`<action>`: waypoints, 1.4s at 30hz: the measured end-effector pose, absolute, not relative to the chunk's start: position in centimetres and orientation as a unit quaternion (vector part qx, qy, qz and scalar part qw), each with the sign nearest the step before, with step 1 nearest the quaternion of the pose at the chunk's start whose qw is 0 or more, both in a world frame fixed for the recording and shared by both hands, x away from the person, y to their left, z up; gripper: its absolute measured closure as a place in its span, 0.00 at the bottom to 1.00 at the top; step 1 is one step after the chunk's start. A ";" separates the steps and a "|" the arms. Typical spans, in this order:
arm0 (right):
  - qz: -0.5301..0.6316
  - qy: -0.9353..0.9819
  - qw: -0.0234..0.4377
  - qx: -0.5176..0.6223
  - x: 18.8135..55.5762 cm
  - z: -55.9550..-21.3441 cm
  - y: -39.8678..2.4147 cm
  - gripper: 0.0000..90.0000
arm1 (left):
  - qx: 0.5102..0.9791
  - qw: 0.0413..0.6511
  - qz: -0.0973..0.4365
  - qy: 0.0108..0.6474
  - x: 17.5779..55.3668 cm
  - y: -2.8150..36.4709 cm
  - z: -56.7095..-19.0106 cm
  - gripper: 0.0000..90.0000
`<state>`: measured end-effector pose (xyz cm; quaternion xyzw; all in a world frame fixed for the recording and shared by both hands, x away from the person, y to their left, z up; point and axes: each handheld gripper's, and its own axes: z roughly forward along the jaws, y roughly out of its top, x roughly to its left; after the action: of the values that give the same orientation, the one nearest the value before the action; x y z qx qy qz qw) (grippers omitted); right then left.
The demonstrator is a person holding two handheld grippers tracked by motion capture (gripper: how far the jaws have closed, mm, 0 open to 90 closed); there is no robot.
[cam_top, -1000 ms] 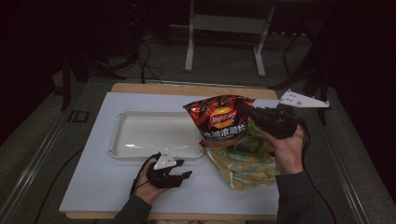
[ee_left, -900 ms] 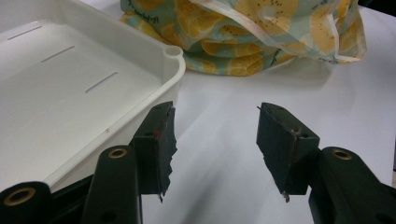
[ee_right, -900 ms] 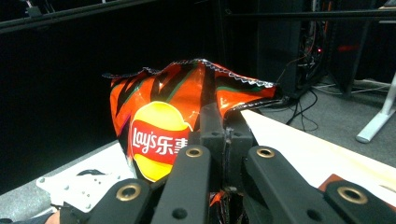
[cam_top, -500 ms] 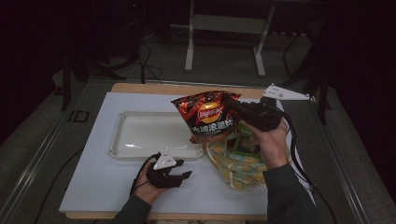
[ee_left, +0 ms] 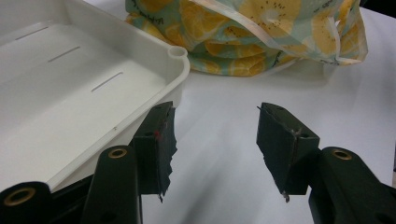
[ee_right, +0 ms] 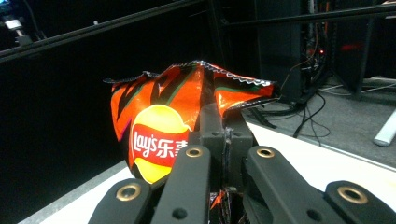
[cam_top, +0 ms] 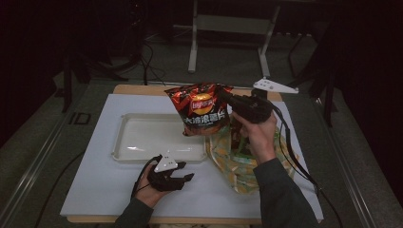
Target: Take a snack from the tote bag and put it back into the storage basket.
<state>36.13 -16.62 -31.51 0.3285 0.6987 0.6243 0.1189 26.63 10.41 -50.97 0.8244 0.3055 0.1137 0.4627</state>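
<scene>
Two claws are at work over the white bench [cam_top: 95, 190]. Nearest to the person, the left claw [cam_top: 183, 176] rests low on the bench just in front of the white tray [cam_top: 124, 124], and its jaws stand apart with nothing between them. In the left gripper view the corner of the tray lies just beside one jaw, and the lemon-print bag [ee_left: 261, 37] lies further on. This cloth bag lies on the bench, to the right of the tray and touching its right edge in the high view. Above it, the right claw [cam_top: 223, 97] is closed on the top edge of a red Lay's chip bag [cam_top: 202, 110] and holds it in the air. The chip bag hangs over the right end of the tray and the near part of the lemon-print bag. Behind the bench the floor is dark, with cables [cam_top: 147, 52] and a grey metal stand [cam_top: 228, 28].
</scene>
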 end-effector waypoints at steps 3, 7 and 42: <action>0.622 0.695 0.128 0.337 36.9 -31.5 -15.9 1.00 | 0.823 0.464 0.113 0.307 26.6 10.5 -50.9 0.51; 0.621 0.694 0.132 0.341 37.6 -31.6 -15.2 1.00 | 0.826 0.460 0.113 0.306 26.6 10.4 -51.0 0.51; 0.587 0.692 0.135 0.397 43.5 -37.2 -7.1 1.00 | 0.820 0.460 0.114 0.321 25.8 11.5 -51.3 0.51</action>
<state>43.53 -7.12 -37.16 0.3970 0.6923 0.5873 0.1347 25.80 11.46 -51.29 0.8203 0.3208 0.1140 0.4596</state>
